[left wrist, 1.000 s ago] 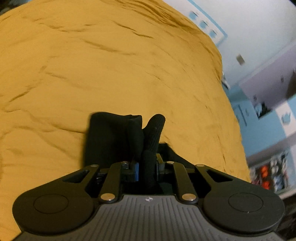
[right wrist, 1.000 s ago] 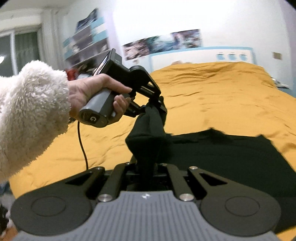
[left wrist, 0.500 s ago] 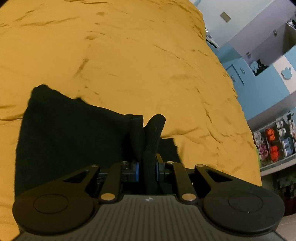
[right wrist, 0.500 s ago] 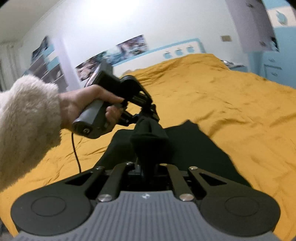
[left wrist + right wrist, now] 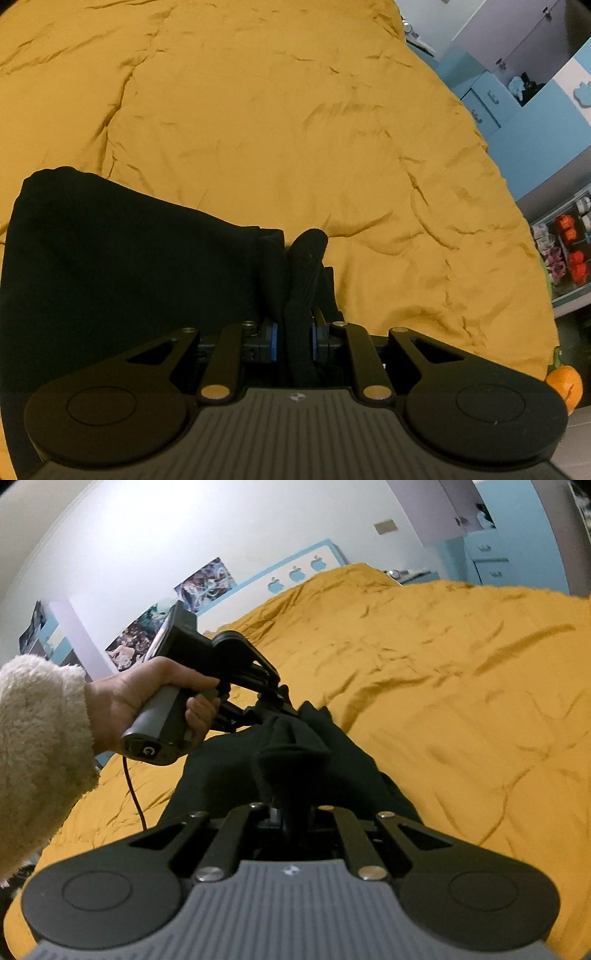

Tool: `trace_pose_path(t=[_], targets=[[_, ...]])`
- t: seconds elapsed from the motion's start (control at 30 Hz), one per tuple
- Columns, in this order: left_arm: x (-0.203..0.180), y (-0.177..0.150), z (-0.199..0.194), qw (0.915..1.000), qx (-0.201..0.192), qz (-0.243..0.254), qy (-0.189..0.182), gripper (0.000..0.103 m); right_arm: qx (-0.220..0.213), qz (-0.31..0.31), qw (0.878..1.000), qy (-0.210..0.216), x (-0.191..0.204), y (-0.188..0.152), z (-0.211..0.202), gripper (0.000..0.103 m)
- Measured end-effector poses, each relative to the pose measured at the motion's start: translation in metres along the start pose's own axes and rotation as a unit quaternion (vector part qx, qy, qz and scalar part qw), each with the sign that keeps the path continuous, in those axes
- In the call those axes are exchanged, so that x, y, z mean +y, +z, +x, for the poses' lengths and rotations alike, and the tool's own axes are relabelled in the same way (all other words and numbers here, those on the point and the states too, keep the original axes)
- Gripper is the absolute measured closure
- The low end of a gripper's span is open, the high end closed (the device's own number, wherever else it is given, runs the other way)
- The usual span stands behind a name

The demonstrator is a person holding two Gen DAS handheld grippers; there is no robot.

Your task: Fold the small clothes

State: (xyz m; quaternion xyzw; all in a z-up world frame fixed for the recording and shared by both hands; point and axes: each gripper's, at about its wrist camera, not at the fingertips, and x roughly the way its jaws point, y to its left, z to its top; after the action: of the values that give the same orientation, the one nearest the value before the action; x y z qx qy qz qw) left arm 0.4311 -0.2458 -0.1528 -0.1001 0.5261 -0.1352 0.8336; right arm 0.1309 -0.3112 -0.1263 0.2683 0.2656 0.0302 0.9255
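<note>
1. Left gripper (image 5: 293,325): fingers clamped on the black garment (image 5: 110,280).
2. Right gripper (image 5: 291,808): fingers also clamped on it.
3. The garment spreads toward 9 o'clock over the yellow bed (image 5: 295,129).

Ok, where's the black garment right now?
The black garment lies on the yellow bedspread, lower left in the left wrist view, with bunched parts pinched in the left gripper and the right gripper.

Garment (image 5: 122,280) on bedspread (image 5: 295,129) (partly lifted)
</note>
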Motion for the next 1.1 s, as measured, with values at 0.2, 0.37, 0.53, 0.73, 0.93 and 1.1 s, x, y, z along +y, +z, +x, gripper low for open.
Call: trace_pose_path(t=[0.2, 0.37, 0.53, 0.73, 0.93, 1.1], targets=[[-0.009, -0.004, 0.013, 0.9998, -0.018, -0.006, 0.007, 0.068, 0.001, 0.012, 1.0, -0.024, -0.011, -0.005, 0.004, 0.08], [-0.013, 0.001, 0.0, 0.9989, -0.031, -0.02, -0.03, 0.066, -0.003, 0.024, 0.999, -0.047, -0.024, -0.004, -0.001, 0.076], [-0.002, -0.005, -0.053, 0.9927, -0.06, -0.018, -0.103, 0.066, -0.02, 0.013, 0.997, -0.077, -0.019, -0.001, -0.013, 0.066], [0.047, -0.06, -0.126, 0.9841, -0.067, -0.009, -0.164, 0.061, -0.031, 0.002, 0.995, -0.095, -0.008, 0.005, -0.026, 0.064], [0.112, -0.149, -0.188, 0.988, -0.083, 0.027, -0.127, 0.053, -0.04, -0.046, 0.996, -0.06, 0.0, 0.037, -0.02, 0.051], [0.159, -0.194, -0.2, 0.986, -0.097, -0.036, -0.131, 0.049, -0.016, -0.113, 0.993, 0.019, 0.0, 0.087, 0.031, 0.04]])
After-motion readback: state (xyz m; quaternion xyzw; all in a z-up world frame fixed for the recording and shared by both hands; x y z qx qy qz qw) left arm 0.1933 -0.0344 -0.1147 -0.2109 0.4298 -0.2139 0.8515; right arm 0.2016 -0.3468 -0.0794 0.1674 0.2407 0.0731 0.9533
